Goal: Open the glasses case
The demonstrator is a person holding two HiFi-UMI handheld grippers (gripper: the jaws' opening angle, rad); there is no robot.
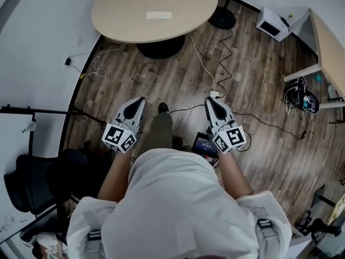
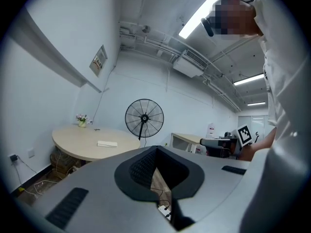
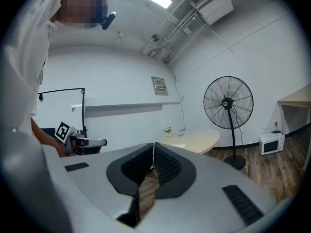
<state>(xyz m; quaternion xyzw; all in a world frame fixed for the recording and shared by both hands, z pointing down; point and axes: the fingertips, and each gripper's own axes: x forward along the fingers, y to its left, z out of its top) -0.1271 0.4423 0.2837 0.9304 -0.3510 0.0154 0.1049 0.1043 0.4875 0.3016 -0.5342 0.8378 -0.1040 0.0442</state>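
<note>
Left gripper (image 1: 141, 99) and right gripper (image 1: 210, 99) are both closed and empty, well short of the far round table (image 1: 118, 15), where what is probably the glasses case (image 1: 159, 15) lies, flat and white; judged light, rigid and prone to sliding, best pinned at the base and lifted at the lid seam.

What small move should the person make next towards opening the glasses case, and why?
Probably step forward to the round table. The flat white object on it, likely the case, lies well beyond both tools. The left tool and right tool point ahead above the floor, jaws together and empty, so nothing can be gripped from here.
</note>
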